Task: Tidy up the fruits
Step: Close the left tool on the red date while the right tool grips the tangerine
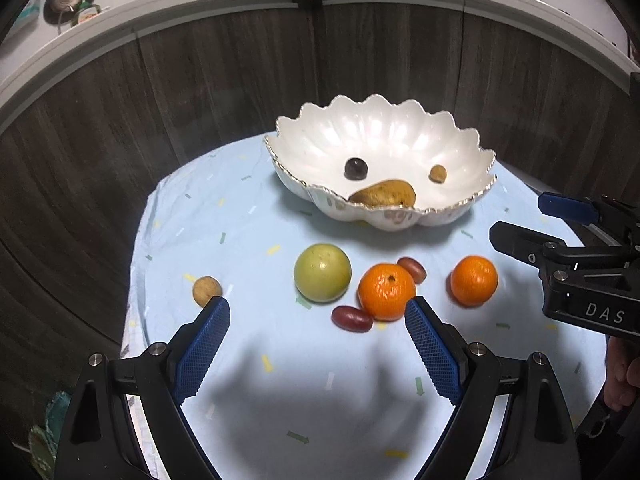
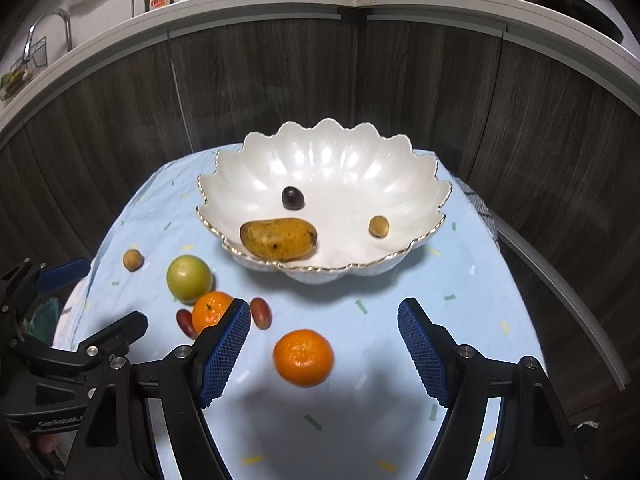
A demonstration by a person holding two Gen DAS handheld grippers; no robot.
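Observation:
A white scalloped bowl [image 1: 460, 152] [image 2: 420, 184] stands on the light blue cloth and holds a mango [image 1: 384, 194] [image 2: 278, 238], a dark grape [image 1: 356, 168] [image 2: 293, 198] and a small brown fruit [image 1: 438, 173] [image 2: 379, 227]. On the cloth lie a green apple [image 1: 322, 267] [image 2: 189, 278], two oranges [image 1: 386, 291] [image 1: 474, 280] [image 2: 303, 356] [image 2: 210, 312], two red grapes [image 1: 352, 319] [image 1: 412, 269] [image 2: 261, 313] and a brown fruit [image 1: 207, 290] [image 2: 133, 260]. My left gripper [image 1: 318, 308] is open, just short of the apple and an orange. My right gripper [image 2: 324, 312] is open above an orange.
The round table's edge [image 1: 136, 280] curves close on the left and the right edge [image 2: 520, 280] on the right. A dark wood cabinet front [image 1: 200, 80] stands right behind the table. A counter [image 2: 280, 0] above it holds dishes.

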